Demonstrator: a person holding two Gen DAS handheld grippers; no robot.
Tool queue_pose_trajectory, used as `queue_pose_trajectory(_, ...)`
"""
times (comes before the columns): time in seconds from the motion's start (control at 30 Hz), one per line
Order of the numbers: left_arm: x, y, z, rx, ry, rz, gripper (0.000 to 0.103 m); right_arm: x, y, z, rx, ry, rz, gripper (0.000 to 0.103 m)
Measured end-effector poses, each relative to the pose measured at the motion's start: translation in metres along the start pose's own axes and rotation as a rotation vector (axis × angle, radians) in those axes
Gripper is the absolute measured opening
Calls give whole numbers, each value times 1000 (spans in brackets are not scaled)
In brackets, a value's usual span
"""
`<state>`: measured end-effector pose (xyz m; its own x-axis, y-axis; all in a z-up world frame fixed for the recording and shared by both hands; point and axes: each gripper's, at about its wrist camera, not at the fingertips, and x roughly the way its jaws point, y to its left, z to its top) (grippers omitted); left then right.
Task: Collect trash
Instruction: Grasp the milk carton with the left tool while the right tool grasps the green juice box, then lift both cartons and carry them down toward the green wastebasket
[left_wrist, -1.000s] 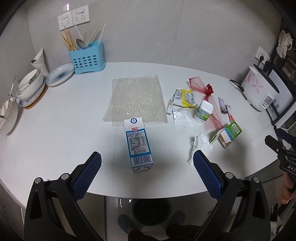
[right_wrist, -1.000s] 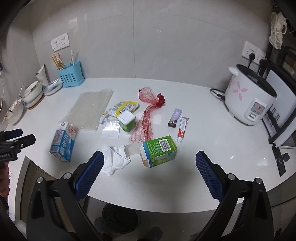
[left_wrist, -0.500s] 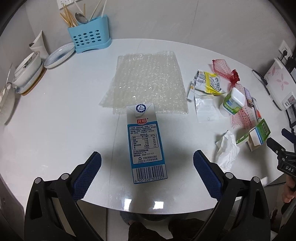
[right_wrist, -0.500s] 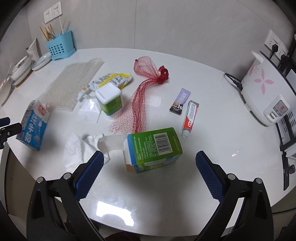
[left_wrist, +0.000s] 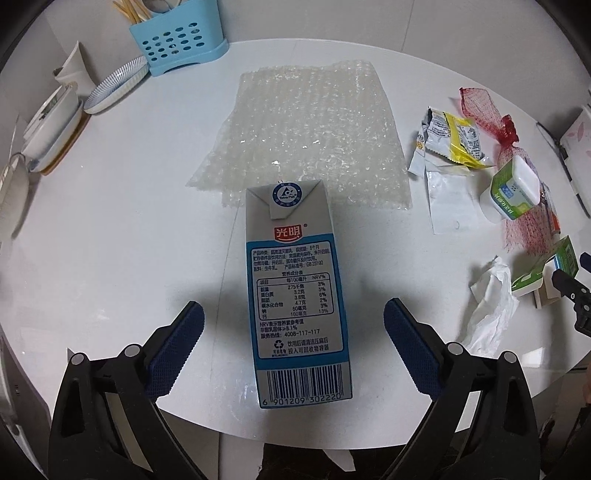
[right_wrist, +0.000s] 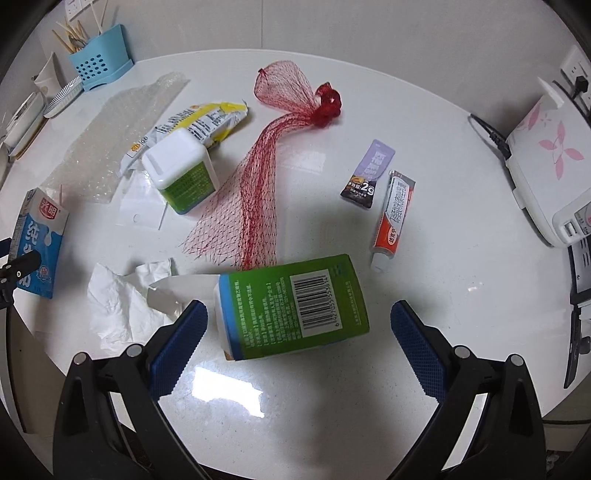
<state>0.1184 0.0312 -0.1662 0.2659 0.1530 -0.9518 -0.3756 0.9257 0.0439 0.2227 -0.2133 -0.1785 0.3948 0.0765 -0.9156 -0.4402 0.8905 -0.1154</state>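
Both claws have dropped closer to the white counter since a second ago. The left claw, jaws wide apart, straddles the blue-and-white milk carton lying at centre frame. The right claw, likewise spread, flanks the green cardboard box lying low in centre frame, beside crumpled white tissue.

Left wrist view looks down close over the milk carton at the surface's near edge; right wrist view hangs close over the green box, sharing carton and tissue.
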Motion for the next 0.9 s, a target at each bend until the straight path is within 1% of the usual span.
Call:
queue_pose_trajectory(0.17, 10, 5, 2, -25, 56, 7, 82, 8, 0, 6, 2, 37, -3, 95)
queue_pose_trajectory(0.23, 14, 5, 2, -26, 90, 4, 71, 11, -1, 6, 10, 50, -1, 95)
queue_pose_trajectory(0.27, 16, 5, 2, -27, 100, 0, 67, 12, -1, 7, 12, 56, 4, 95)
queue_pose_trajectory(0.33, 19, 5, 1, -27, 123, -9, 51, 13, -1, 7, 16, 71, 12, 91)
queue_pose_trajectory(0.37, 20, 5, 1, -29, 128, -16, 47, 14, -1, 7, 20, 78, 12, 90)
queue_pose_trajectory(0.4, 21, 5, 1, -26, 132, -16, 40, 15, -1, 7, 27, 85, 15, 89)
queue_pose_trajectory(0.47, 21, 4, 1, -18, 125, -5, 40, 17, -1, 7, 38, 98, 27, 84)
queue_pose_trajectory(0.53, 21, 4, 0, -16, 119, -2, 40, 18, -2, 8, 48, 105, 24, 75)
queue_pose_trajectory(0.67, 16, 5, -2, -13, 96, 2, 40, 18, -8, 6, 83, 108, 41, 74)
queue_pose_trajectory(0.77, 4, 3, -6, -9, 76, 6, 40, 14, -10, 3, 101, 97, 47, 74)
queue_pose_trajectory(0.9, -13, 6, -9, -14, 43, -15, 40, 4, -13, 0, 125, 67, 31, 74)
